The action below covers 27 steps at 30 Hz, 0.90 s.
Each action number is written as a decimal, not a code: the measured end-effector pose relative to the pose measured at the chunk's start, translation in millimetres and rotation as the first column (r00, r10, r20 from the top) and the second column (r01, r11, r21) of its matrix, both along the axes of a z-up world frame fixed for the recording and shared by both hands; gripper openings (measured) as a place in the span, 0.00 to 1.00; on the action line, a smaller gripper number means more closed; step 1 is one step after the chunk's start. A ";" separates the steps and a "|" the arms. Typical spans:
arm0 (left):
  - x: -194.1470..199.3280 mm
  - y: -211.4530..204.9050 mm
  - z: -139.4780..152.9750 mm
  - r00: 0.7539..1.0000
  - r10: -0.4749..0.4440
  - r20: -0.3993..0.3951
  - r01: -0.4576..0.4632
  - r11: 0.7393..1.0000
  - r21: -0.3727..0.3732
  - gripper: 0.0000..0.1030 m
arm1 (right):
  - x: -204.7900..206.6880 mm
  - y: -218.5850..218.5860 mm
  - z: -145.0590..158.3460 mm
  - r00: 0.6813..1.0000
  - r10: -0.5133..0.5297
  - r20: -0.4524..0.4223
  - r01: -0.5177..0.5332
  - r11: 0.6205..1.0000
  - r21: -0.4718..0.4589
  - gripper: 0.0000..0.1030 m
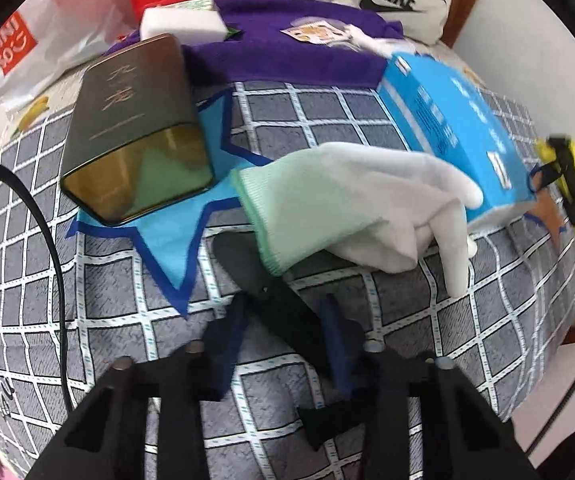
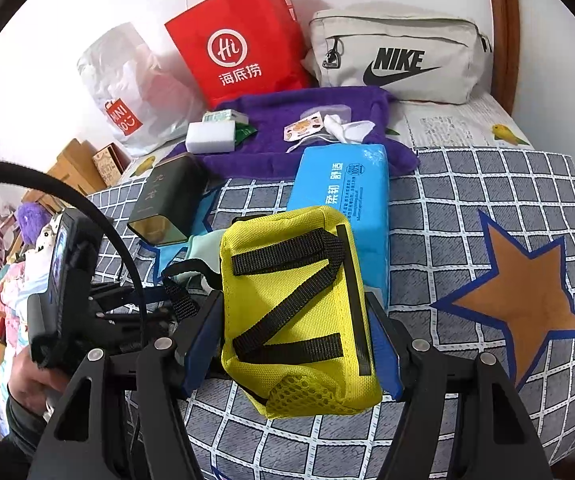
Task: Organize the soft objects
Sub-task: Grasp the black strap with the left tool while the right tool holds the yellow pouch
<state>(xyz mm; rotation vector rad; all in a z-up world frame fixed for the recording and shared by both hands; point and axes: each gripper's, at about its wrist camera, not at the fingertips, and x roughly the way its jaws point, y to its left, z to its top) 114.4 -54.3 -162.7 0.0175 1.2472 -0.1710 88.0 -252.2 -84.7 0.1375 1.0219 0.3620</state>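
Probably a bedroom: checked bedsheet [image 2: 487, 184], wooden headboard [image 2: 501, 32]

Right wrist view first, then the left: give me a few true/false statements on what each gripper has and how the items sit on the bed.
1. The right gripper is shut on the yellow pouch. True.
2. The left gripper grips the white glove. False: its fingers are open and hold nothing; the glove lies ahead of them on the checked bedspread.
3. The dark tin rests on the blue star patch. True.
4. The blue tissue pack lies on the orange star patch. False: that star is bare, off to the pack's right.
5. The red paper bag lies flat. False: it stands upright against the wall.
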 end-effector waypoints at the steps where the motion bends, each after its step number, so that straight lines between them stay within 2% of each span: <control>1: -0.4 5.4 1.3 1.000 0.004 -0.001 -0.004 1.000 -0.023 0.11 | -0.1 0.7 0.1 1.000 0.003 0.001 -0.003 1.000 0.001 0.65; 4: -1.4 20.2 5.9 1.000 0.004 0.003 -0.004 0.999 -0.039 0.07 | -0.7 2.8 -0.1 1.000 0.011 0.002 -0.011 1.000 -0.001 0.65; 7: 1.9 38.8 10.3 0.999 0.029 0.013 -0.029 1.000 -0.011 0.07 | -1.7 3.8 -1.6 1.000 0.017 0.002 -0.017 1.000 0.004 0.65; 10: 1.0 50.5 8.6 0.999 0.039 -0.020 -0.040 0.998 -0.056 0.09 | -1.6 5.2 -4.4 1.000 0.019 -0.005 -0.019 1.000 0.004 0.65; 12: 0.0 55.5 5.4 0.998 0.053 -0.043 -0.058 0.993 -0.103 0.19 | -1.7 5.9 -6.2 1.000 0.021 -0.009 -0.021 1.000 0.002 0.65; 13: -3.6 55.0 4.4 0.997 0.048 -0.053 -0.054 0.991 -0.122 0.31 | -1.7 6.0 -6.8 1.000 0.021 -0.011 -0.021 1.000 0.002 0.65; 14: -10.6 55.9 1.5 0.997 0.039 -0.062 -0.048 0.989 -0.139 0.38 | -2.0 6.2 -7.4 1.000 0.021 -0.012 -0.021 1.000 0.002 0.65; 15: -10.9 49.1 -0.3 0.998 0.030 -0.064 -0.039 0.988 -0.149 0.41 | -2.0 6.2 -7.8 1.000 0.021 -0.014 -0.021 1.000 0.002 0.65; 18: -11.2 33.2 -3.7 0.998 0.013 -0.057 -0.020 0.993 -0.113 0.55 | -3.5 5.2 -7.9 1.000 0.021 -0.014 -0.021 1.000 0.001 0.65; 22: -14.2 15.5 -7.8 0.999 0.002 -0.042 -0.006 0.996 -0.085 0.83 | -6.3 1.4 -9.0 1.000 0.018 -0.014 -0.017 1.000 0.004 0.65; 23: -13.8 6.5 -10.4 0.999 -0.017 -0.039 0.014 0.997 -0.073 0.84 | -6.4 1.4 -9.3 1.000 0.016 -0.015 -0.016 1.000 0.004 0.65; 26: -22.4 -16.9 -16.6 0.997 -0.080 -0.022 0.081 0.996 0.049 0.84 | -7.5 1.1 -10.8 1.000 0.015 -0.019 -0.015 1.000 0.008 0.65; 27: -24.6 -19.6 -17.4 0.996 -0.084 -0.011 0.085 0.994 0.067 0.84 | -8.3 0.9 -11.2 1.000 0.017 -0.019 -0.017 1.000 0.009 0.65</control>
